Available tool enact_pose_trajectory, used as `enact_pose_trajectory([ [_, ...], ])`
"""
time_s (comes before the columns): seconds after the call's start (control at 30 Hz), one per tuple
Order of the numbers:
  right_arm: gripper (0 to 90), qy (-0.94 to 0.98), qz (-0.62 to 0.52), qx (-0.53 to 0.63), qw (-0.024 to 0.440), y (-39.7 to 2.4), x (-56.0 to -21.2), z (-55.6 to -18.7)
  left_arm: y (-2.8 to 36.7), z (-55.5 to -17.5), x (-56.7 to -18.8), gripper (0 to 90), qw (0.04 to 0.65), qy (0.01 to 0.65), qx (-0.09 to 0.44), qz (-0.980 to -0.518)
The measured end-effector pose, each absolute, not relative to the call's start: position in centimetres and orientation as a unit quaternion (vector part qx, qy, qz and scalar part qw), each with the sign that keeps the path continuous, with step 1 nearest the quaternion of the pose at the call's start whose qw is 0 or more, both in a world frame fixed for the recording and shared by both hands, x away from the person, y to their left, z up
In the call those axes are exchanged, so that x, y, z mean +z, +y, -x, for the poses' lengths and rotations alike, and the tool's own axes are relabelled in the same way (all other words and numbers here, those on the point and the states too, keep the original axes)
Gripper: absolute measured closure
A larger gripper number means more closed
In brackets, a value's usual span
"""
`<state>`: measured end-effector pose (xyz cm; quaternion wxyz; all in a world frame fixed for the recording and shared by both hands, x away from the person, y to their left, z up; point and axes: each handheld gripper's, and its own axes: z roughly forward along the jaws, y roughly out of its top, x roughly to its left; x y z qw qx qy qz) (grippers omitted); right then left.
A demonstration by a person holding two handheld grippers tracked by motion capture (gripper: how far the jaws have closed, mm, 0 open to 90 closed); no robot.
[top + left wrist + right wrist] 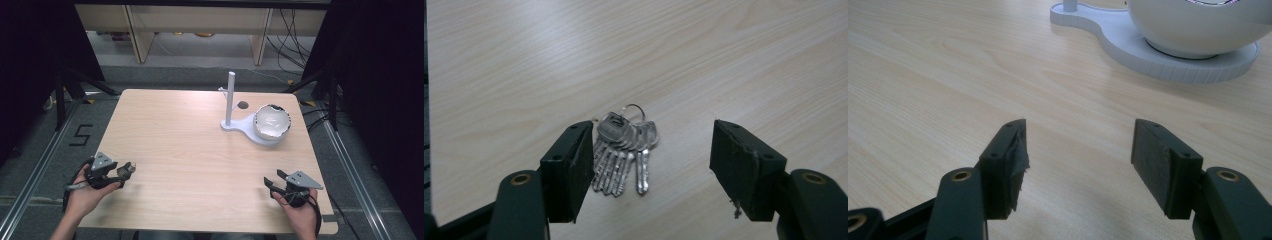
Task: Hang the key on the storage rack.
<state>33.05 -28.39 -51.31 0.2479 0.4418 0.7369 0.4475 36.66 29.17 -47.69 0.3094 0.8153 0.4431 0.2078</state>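
A bunch of several silver keys (pixel 624 155) on a ring lies flat on the wooden table (pixel 724 60). My left gripper (pixel 651 142) stands open around it, the keys close to its left jaw and well apart from the right one; no pad presses on them. In the high view the left gripper (pixel 122 172) is at the table's near left with the keys (pixel 130 167) at its tips. My right gripper (pixel 274 179) is at the near right, open, with bare table between the jaws of the right gripper (pixel 1079 135).
A white stand (pixel 250 131) with an upright post (pixel 230 97) sits at the far right of the table and carries a white bowl (pixel 272 121); base (pixel 1128 45) and bowl (pixel 1198 25) lie ahead of the right gripper. A dark round hole (pixel 243 105) is behind the stand.
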Motion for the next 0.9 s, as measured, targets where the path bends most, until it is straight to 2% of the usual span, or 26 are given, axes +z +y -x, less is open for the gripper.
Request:
enact_pose_trajectory([
  [0.1, 40.0, 0.736, -0.443, 0.449, 0.247, -28.3, -51.3, -33.1, 29.2, -39.1, -47.5, 32.5, 0.250, 0.424, 0.164, -0.855],
  [0.17, 39.8, 0.735, -0.440, 0.455, 0.244, -28.3, -51.4, -33.2, 29.1, -39.8, -47.5, 32.7, 0.241, 0.422, 0.154, -0.860],
  [0.2, 39.6, 0.739, -0.440, 0.447, 0.244, -28.3, -51.3, -33.1, 28.9, -40.8, -47.5, 32.8, 0.205, 0.408, 0.146, -0.877],
  [0.33, 39.5, 0.736, -0.452, 0.444, 0.238, -28.2, -51.3, -32.9, 28.3, -42.5, -47.9, 31.4, 0.175, 0.390, 0.125, -0.895],
  [0.47, 39.3, 0.733, -0.461, 0.444, 0.231, -28.0, -51.3, -32.8, 28.0, -43.4, -48.4, 30.9, 0.162, 0.389, 0.106, -0.901],
  [0.9, 38.8, 0.742, -0.443, 0.443, 0.240, -28.2, -51.3, -33.1, 26.3, -45.6, -48.4, 33.0, 0.067, 0.387, 0.052, -0.918],
])
